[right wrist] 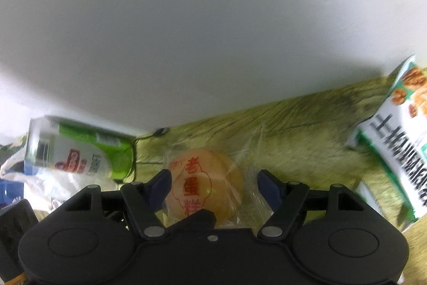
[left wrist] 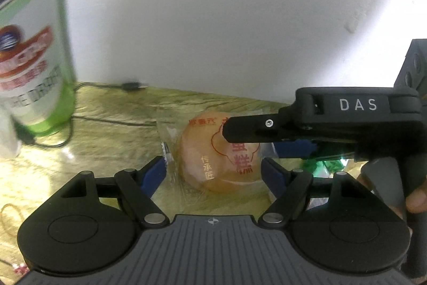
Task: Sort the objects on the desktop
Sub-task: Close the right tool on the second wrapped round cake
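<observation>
Our left gripper (left wrist: 213,172) and right gripper (right wrist: 213,188) both stand about half open, each straddling the wrapped cake (left wrist: 218,151), pads clear of it as far as we can tell, so neither holds anything. The cake lies on the yellow-green desktop (right wrist: 307,124), near its back edge by the wall. Toward the left end the green can (right wrist: 80,151) lies tipped on a plastic bag; a snack pack (right wrist: 395,146) sits at the right. We judge sorting barely begun: everything is loose.
</observation>
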{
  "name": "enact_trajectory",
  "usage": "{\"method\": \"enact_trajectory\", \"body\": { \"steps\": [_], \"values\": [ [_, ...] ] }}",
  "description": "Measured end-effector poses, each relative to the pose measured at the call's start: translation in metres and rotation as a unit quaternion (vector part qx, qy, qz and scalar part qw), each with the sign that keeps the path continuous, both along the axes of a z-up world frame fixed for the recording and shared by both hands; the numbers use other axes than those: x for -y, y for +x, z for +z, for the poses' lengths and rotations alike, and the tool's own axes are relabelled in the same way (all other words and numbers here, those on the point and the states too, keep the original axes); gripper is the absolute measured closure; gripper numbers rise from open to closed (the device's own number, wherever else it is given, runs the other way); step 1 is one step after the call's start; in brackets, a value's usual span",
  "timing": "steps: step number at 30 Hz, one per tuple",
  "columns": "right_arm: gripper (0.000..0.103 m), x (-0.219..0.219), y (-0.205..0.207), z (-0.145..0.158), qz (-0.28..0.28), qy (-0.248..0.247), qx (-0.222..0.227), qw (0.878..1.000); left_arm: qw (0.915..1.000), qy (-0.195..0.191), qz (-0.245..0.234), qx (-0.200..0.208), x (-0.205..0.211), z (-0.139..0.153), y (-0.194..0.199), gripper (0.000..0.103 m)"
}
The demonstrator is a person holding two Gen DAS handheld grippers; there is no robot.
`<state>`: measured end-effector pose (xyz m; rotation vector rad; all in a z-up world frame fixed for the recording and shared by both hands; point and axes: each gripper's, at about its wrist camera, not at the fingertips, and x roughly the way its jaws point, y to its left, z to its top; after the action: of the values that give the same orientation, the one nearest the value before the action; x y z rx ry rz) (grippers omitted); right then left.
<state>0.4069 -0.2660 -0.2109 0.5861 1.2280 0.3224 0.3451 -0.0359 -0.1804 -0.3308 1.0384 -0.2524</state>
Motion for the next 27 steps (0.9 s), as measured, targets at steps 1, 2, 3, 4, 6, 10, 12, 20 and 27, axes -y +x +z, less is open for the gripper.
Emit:
{"method": "enact_trajectory", "body": {
  "steps": [1,2,3,4,6,10,12,20,27],
  "values": [
    [0.032,-0.004,0.000,0.000,0.004,0.002,-0.001,1.000,1.0000,0.000,0.002,-0.001,-0.004,0.000,-0.002,0.025],
    [0.032,-0.006,0.002,0.001,0.008,0.004,-0.002,1.000,1.0000,0.001,0.003,-0.003,-0.008,0.000,-0.005,0.025],
    [0.032,-0.008,0.002,0.002,0.011,0.004,-0.003,1.000,1.0000,0.001,0.005,-0.004,-0.012,0.000,-0.007,0.025],
    [0.032,-0.010,0.004,0.003,0.014,0.005,-0.004,1.000,1.0000,0.003,0.005,-0.004,-0.013,0.004,-0.009,0.025],
    [0.032,-0.016,0.004,0.003,0.020,0.006,-0.005,1.000,0.9999,0.009,0.003,-0.006,-0.017,0.005,-0.012,0.025],
    [0.032,-0.022,-0.004,0.010,0.030,0.007,-0.007,1.000,0.9998,0.017,-0.001,-0.007,-0.018,0.007,-0.014,0.023],
    [0.033,-0.022,-0.003,0.011,0.029,0.007,-0.006,1.000,0.9998,0.020,-0.001,-0.007,-0.019,0.003,-0.010,0.021],
    [0.032,-0.015,0.001,0.005,0.016,-0.010,-0.019,1.000,0.9997,0.000,0.005,-0.025,-0.021,-0.007,-0.003,0.018],
    [0.032,-0.020,-0.004,0.007,0.026,-0.006,-0.027,0.999,0.9997,-0.007,-0.001,-0.023,-0.016,-0.007,-0.004,0.018]
  ]
}}
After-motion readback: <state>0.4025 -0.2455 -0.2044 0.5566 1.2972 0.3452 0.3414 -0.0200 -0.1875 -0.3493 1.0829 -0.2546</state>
